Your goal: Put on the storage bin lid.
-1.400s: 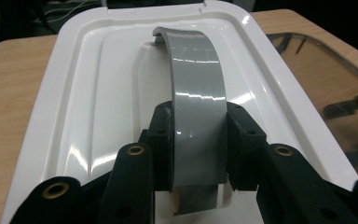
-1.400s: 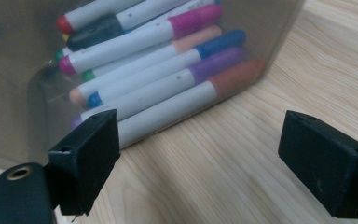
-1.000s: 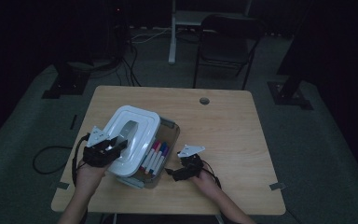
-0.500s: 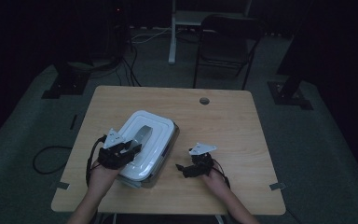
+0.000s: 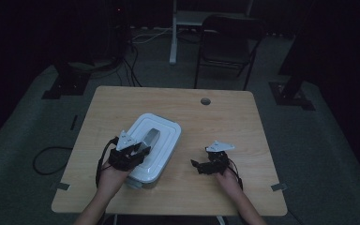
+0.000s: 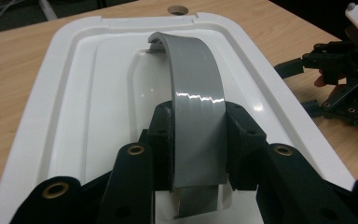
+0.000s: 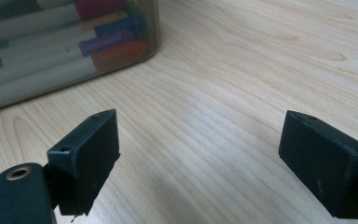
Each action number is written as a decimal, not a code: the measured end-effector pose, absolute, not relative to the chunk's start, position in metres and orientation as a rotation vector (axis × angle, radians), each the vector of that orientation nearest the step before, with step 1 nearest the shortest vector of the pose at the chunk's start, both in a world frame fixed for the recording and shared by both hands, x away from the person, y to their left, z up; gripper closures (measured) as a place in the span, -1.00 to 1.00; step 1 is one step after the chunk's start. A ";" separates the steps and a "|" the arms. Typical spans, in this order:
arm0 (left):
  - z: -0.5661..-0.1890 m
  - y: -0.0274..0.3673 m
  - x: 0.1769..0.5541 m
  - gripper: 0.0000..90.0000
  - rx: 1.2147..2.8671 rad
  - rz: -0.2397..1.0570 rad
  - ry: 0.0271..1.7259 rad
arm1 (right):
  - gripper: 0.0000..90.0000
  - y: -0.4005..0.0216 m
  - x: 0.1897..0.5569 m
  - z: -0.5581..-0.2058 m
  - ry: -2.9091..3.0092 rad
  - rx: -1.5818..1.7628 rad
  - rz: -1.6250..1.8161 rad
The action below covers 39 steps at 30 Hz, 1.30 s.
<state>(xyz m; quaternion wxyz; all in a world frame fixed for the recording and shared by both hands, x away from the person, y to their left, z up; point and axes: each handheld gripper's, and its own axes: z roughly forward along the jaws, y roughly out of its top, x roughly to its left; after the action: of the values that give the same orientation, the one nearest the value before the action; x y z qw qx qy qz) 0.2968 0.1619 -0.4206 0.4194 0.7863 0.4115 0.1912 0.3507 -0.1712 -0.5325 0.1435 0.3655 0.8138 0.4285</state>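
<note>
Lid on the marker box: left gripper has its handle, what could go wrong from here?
The left gripper is clamped on the grey handle near its end, so the white lid may tilt or sit crooked on the box. The right gripper is open and apart, so nothing steadies the box if it slides.

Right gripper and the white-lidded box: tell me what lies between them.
Bare wood. In the high view, the table shows nothing between the right gripper and the box; the right gripper view agrees.

Wooden table under white-lidded marker box
</note>
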 end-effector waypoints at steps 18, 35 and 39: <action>-0.413 0.189 0.289 -0.16 1.898 0.402 1.014 | -0.74 -0.179 0.353 -0.529 2.339 1.083 1.239; -0.403 0.251 0.293 -0.83 1.777 0.478 1.064 | -0.74 -0.187 0.355 -0.528 2.319 1.106 1.243; -0.411 0.269 0.306 -0.99 1.755 0.516 1.119 | -0.74 -0.187 0.354 -0.527 2.316 1.102 1.242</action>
<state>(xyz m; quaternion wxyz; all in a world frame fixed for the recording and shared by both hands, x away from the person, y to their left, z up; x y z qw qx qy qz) 0.3058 0.2689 -0.4114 0.4781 0.7188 0.4583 0.2115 0.3542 -0.1872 -0.5271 0.1454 0.3827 0.8041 0.4311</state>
